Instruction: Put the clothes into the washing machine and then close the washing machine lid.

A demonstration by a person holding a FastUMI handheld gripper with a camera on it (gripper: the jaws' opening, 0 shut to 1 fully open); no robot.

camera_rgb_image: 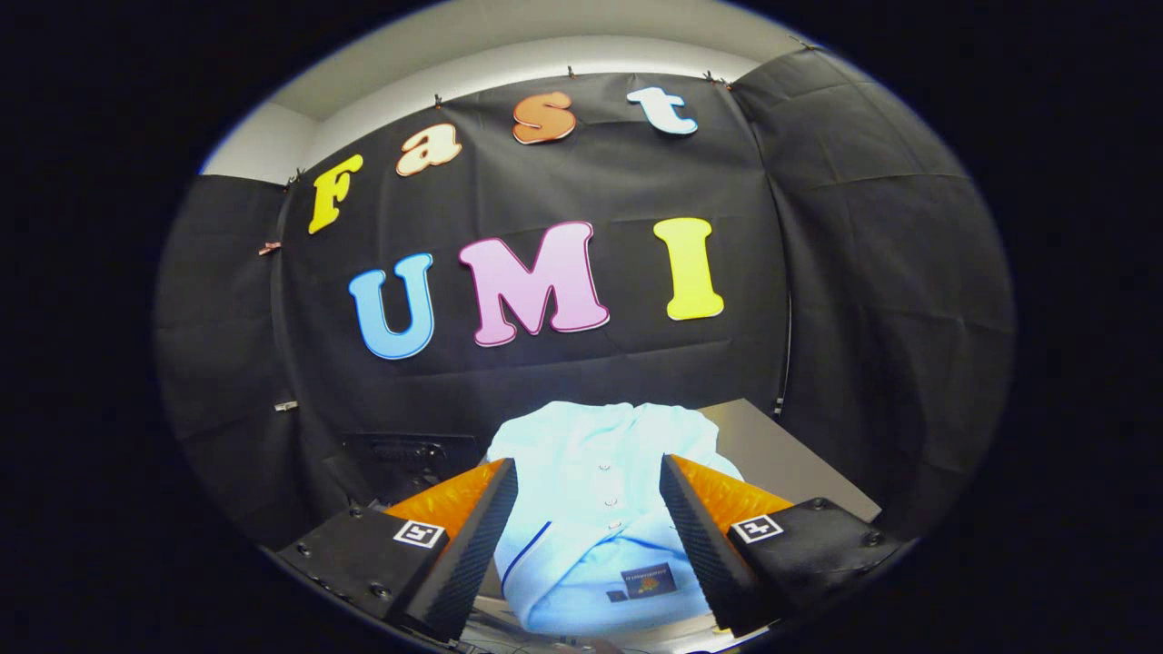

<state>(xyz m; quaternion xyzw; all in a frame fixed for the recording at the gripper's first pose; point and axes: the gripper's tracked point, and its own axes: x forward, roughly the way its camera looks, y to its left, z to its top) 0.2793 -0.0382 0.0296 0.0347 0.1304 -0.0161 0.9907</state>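
Shirt (595, 490) lies between spread jaws (untouched).

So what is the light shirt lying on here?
The shirt, lying between the open gripper fingers, rests on a grey tabletop showing bare to its right. Whatever sits directly beneath the cloth is covered.

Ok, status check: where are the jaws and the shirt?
Gripper open, jaws apart. Pale blue shirt folded on grey table, lying between and just beyond the jaws, not gripped. Nothing between jaws and shirt.
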